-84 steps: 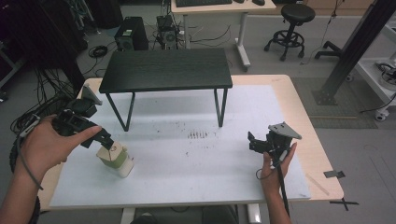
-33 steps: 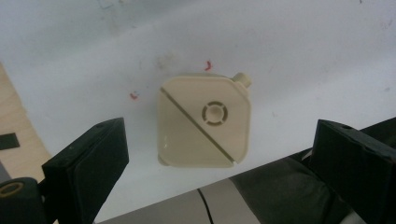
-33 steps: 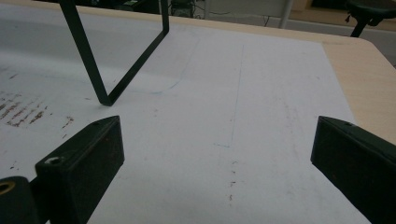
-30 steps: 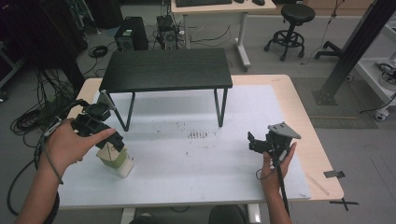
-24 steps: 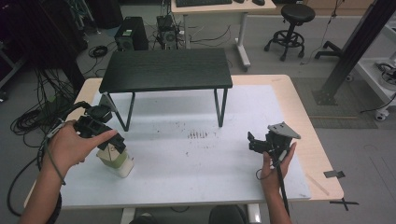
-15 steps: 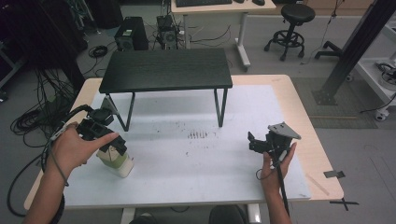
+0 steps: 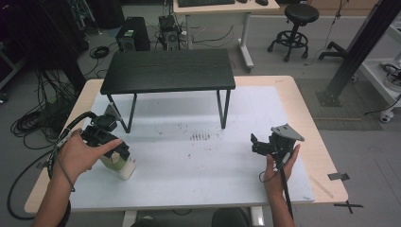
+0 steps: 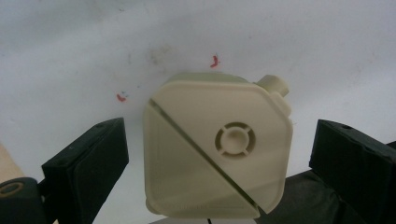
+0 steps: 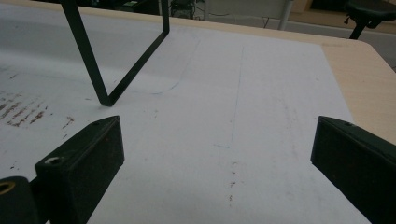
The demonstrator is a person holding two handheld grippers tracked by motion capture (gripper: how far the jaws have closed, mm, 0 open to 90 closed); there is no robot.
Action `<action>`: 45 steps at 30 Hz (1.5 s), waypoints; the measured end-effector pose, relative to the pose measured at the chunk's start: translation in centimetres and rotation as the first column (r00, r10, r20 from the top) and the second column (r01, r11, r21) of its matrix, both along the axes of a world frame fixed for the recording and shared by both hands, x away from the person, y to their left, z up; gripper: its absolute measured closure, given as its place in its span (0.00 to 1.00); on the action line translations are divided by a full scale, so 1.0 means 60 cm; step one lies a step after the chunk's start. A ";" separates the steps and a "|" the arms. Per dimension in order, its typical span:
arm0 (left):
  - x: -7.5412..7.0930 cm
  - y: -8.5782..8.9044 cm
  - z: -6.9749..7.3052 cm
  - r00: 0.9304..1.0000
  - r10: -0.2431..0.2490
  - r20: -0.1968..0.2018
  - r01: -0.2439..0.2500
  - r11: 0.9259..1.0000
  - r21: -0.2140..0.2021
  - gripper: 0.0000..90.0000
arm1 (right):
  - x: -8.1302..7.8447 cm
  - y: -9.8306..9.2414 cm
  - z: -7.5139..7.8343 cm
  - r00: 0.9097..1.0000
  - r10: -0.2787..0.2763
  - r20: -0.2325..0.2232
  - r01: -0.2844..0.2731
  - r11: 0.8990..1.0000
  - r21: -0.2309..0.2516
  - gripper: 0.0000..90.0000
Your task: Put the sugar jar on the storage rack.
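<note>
In the left gripper view, we saw our left gripper [image 8: 219, 172] with its 2 black jaws spread wide, and the cream container [image 8: 219, 149] sat in the gap between them. Neither jaw touched it: a strip of white showed on the left side and a narrower strip on the right. The container presented a squarish face with clipped corners, 1 round recessed boss near its middle, 1 diagonal seam across it and 1 short spout at its upper right corner (the lower edge ran out of frame). 2 small red marks [image 8: 214, 60] dotted the sheet just beyond it.

From the high view, the same left gripper [image 7: 124, 152] hovered over the container [image 7: 120, 165], which stood near the front left of the white sheet [image 7: 198, 175], just in front of the left legs of the black stand [image 7: 168, 71].

Our right gripper [image 9: 217, 172] also had its 2 jaws wide apart, holding nothing, with bare sheet between them and 1 bent leg of the stand [image 9: 116, 56] ahead at the left. In the high view it [image 7: 257, 144] was held above the sheet's right part, well apart from the container.

We counted 1 container, 1 stand, 2 grippers and 1 patch of brown smudges [image 7: 203, 137] near the sheet's middle.
</note>
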State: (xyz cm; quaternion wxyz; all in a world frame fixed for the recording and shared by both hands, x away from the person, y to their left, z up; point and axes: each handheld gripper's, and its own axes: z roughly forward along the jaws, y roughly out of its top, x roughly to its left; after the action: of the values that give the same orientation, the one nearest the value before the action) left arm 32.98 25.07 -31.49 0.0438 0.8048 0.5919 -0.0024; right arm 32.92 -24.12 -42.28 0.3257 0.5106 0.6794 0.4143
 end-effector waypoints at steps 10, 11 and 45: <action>0.000 -0.002 -0.013 1.000 -0.002 -0.006 0.002 1.000 0.006 0.05 | -0.001 0.000 0.000 1.000 0.004 0.003 -0.004 1.000 0.006 0.03; 0.000 -0.002 -0.013 1.000 -0.002 -0.006 0.002 1.000 0.006 0.05 | -0.001 0.000 0.000 1.000 0.004 0.003 -0.004 1.000 0.006 0.03; 0.000 -0.002 -0.030 1.000 0.014 -0.014 -0.013 1.000 0.017 0.05 | -0.001 0.000 0.001 1.000 0.004 0.003 -0.004 1.000 0.002 0.03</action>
State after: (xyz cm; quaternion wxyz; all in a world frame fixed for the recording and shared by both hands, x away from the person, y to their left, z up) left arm 32.97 24.96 -33.29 0.0331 0.8011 0.5977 -0.0028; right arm 32.86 -24.11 -42.24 0.3254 0.5089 0.6794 0.4166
